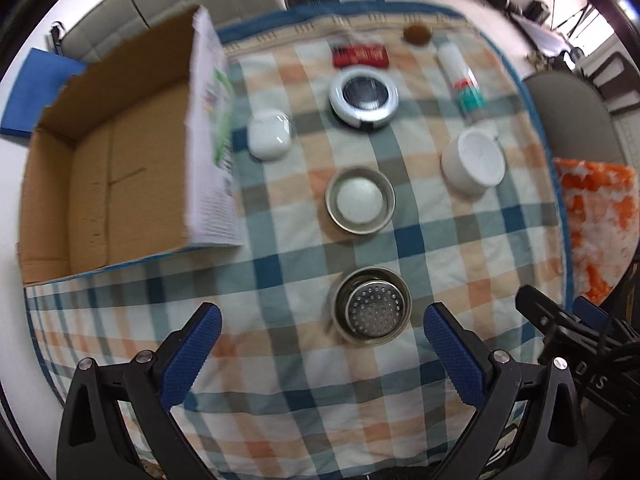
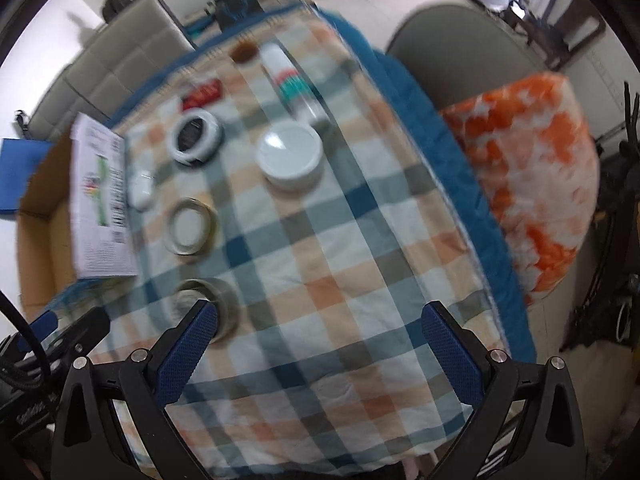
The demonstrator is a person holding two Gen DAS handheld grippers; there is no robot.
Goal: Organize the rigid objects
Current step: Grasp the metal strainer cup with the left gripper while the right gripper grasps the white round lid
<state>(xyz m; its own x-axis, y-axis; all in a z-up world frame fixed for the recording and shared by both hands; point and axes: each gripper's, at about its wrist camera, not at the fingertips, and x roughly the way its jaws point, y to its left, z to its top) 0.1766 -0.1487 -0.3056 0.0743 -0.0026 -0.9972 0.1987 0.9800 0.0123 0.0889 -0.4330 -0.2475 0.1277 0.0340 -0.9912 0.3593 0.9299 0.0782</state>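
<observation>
My left tool (image 1: 322, 328) hangs open with the metal strainer (image 1: 371, 311) dead ahead at twelve o'clock; my right tool (image 2: 320, 326), open too, sees it off at ten.

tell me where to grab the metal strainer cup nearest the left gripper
Grip the metal strainer cup across its round outer wall, coming straight down from above. It stands upright with its open mouth up, and the left gripper is already open wide on either side of it. The cloth around it is bare, so the fingers have room.
</observation>
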